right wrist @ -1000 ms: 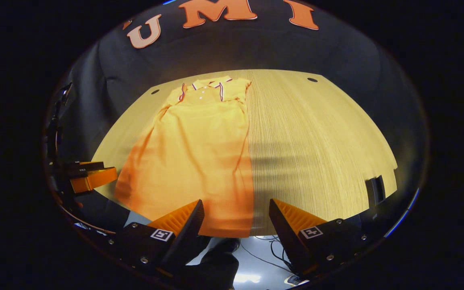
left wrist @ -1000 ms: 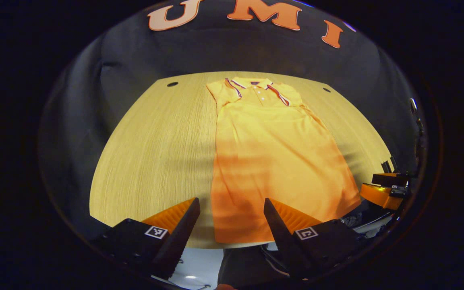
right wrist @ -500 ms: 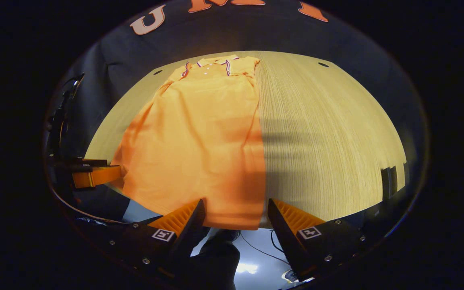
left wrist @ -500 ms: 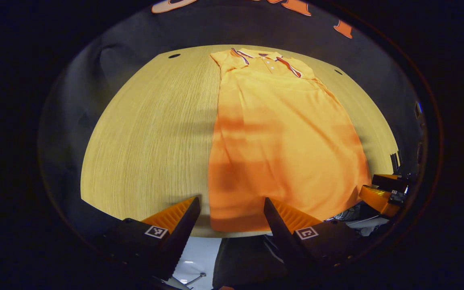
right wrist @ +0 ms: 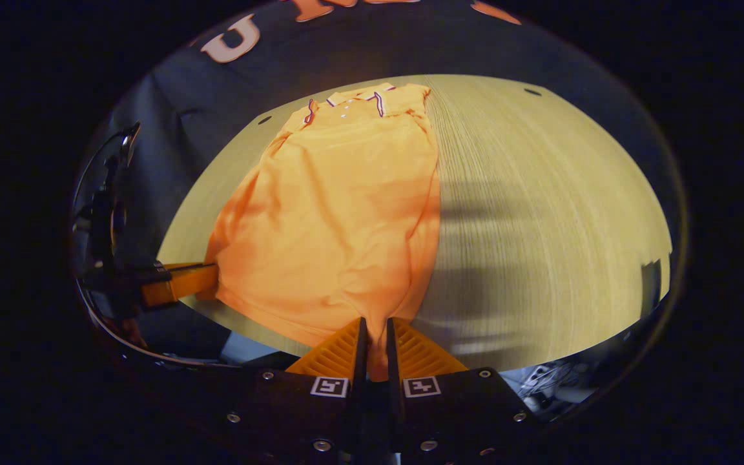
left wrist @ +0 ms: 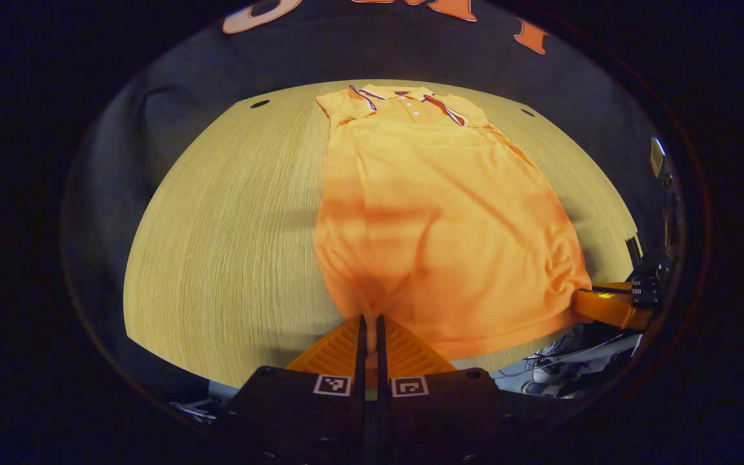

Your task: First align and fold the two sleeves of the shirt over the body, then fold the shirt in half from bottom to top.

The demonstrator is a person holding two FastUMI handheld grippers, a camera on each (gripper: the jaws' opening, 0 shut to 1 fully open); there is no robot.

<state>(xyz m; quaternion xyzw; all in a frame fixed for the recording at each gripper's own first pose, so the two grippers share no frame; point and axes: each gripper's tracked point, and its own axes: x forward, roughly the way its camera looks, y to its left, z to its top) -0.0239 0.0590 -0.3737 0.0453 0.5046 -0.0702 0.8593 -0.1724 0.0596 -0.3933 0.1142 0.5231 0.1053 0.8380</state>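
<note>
Both bottom corners of the shirt [left wrist: 436,213] are pinched: my left gripper [left wrist: 370,323] and right gripper [right wrist: 375,326] squeeze tight on them, ready to lift the bottom toward the collar [left wrist: 404,97] across the tabletop [left wrist: 230,219].

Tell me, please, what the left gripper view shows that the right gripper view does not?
Left gripper view: the left gripper pinching the shirt hem up close, the right gripper off to the side. Right gripper view: the reverse, with the right gripper's own pinch up close. Both: the table, the sleeves folded in, the collar farthest away.
</note>
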